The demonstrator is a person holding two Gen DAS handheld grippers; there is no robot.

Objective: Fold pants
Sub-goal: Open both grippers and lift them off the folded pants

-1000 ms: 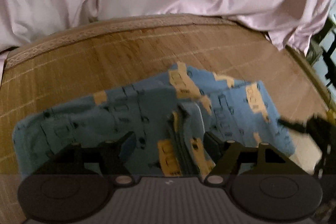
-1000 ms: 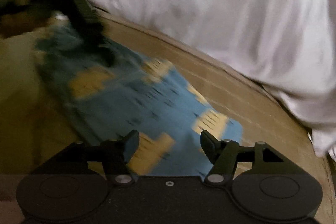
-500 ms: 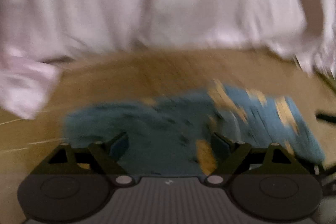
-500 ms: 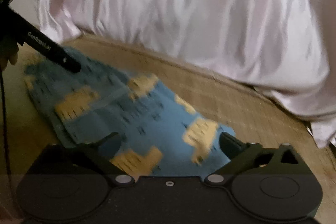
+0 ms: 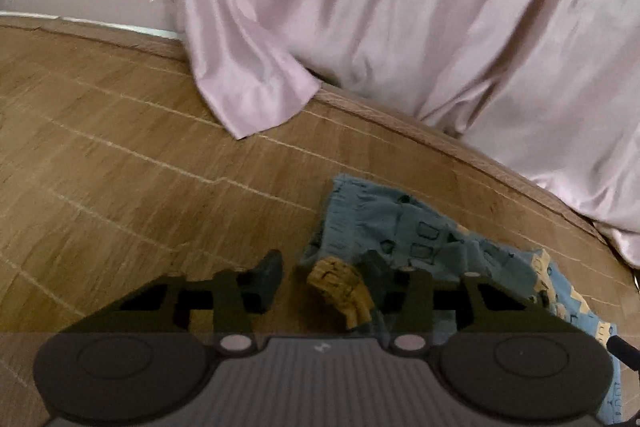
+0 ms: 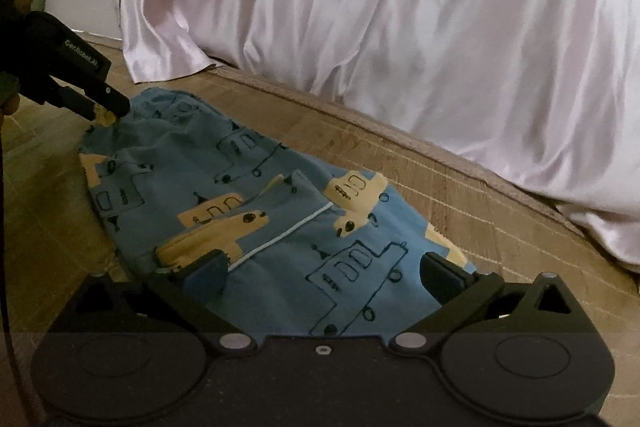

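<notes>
Since a second ago you have swung your left gripper (image 5: 323,277) off the middle of the pants (image 6: 256,211) to their far end, and your right gripper (image 6: 324,269) has settled low over the near end. The blue pants, printed with yellow vehicles, lie flat on the woven mat (image 5: 120,163), stretched along its edge beside the hanging pink sheet (image 6: 380,27). Your left gripper's jaws stand partly apart, and a bunched yellow fold of the pants sits in the gap against the right finger; from the right wrist view its tip meets the cloth at that end (image 6: 102,107), but you cannot tell whether it is pinched. Your right gripper's jaws are spread wide, with the pants' near end showing between the fingers and nothing clamped.
</notes>
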